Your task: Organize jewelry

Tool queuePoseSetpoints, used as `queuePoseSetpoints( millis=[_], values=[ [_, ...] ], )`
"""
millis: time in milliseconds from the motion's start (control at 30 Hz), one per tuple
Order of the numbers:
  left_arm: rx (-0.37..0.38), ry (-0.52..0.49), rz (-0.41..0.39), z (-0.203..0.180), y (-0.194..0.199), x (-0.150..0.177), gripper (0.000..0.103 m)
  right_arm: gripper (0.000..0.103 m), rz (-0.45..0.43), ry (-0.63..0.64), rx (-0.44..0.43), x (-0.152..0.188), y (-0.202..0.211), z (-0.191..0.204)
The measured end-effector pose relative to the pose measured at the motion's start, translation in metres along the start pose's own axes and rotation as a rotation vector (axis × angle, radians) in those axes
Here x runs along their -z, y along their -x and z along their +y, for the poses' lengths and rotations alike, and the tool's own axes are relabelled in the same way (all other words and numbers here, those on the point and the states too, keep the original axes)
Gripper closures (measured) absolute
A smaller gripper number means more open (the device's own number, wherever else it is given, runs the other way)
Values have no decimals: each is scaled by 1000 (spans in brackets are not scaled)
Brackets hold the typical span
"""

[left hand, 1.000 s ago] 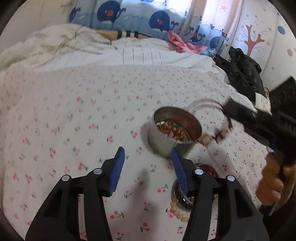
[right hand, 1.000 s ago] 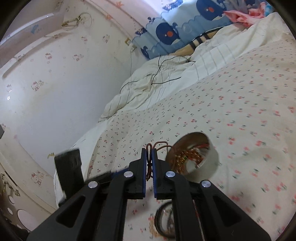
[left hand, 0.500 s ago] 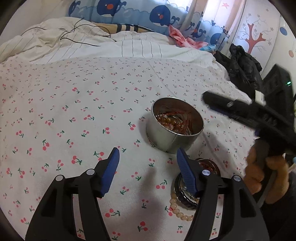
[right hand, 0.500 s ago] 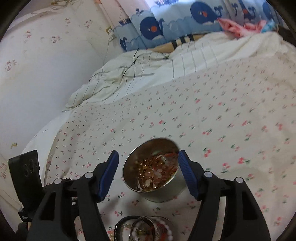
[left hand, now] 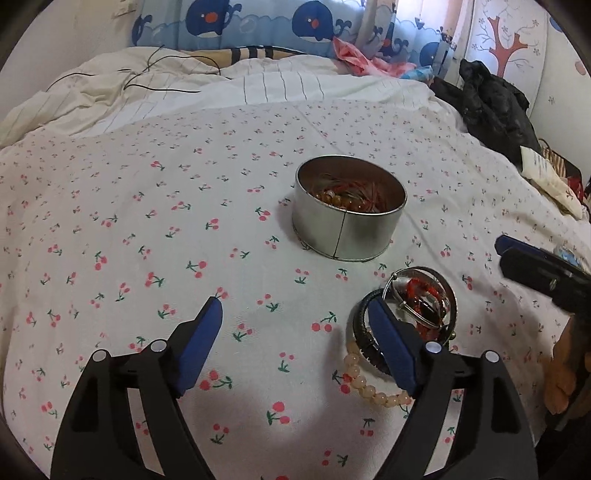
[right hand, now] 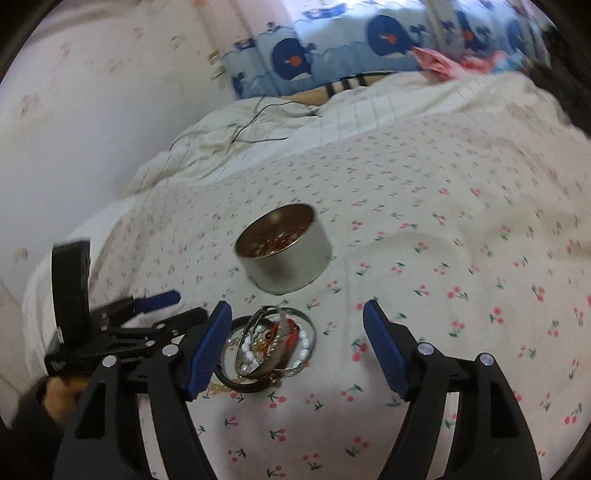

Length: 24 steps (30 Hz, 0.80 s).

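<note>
A round metal tin (left hand: 349,218) with beaded jewelry inside stands on the cherry-print bedsheet (left hand: 147,221); it also shows in the right wrist view (right hand: 284,254). A pile of bracelets (left hand: 410,314) lies in front of it: silver bangles, a black band, a peach bead string (left hand: 369,387). In the right wrist view the pile (right hand: 273,343) lies by the left fingertip. My left gripper (left hand: 295,325) is open and empty, its right finger over the pile's edge. My right gripper (right hand: 295,325) is open and empty above the pile.
A rumpled white quilt (left hand: 147,92) with a black cable lies at the back, below whale-print pillows (left hand: 258,22). Dark clothes (left hand: 495,107) lie at the right edge of the bed. A wall (right hand: 74,129) stands to the left.
My right gripper opened and let a red-corded piece go into the tin, then drew back towards the bracelet pile. My left gripper stayed open and moved back a little.
</note>
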<state>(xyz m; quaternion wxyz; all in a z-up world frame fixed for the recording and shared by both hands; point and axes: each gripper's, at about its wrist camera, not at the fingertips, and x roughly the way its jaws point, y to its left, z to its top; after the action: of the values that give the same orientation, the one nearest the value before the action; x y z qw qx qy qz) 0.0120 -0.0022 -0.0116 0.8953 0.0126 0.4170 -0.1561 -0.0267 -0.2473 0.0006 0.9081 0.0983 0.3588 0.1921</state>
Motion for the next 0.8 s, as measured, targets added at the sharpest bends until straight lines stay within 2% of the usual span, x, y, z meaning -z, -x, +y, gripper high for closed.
queuePoseSetpoints(
  millis=[133,600,800],
  values=[
    [-4,4,2,0,-1,1,25,47,43,14,-2,7,-16,5],
    [-32,-35,-15,-9,1,1,20,49,66,12,-4,9,-32,5],
    [-41,-44,-16,-11,1,1,19,55,78,18,-8,9,-36,7]
  ],
)
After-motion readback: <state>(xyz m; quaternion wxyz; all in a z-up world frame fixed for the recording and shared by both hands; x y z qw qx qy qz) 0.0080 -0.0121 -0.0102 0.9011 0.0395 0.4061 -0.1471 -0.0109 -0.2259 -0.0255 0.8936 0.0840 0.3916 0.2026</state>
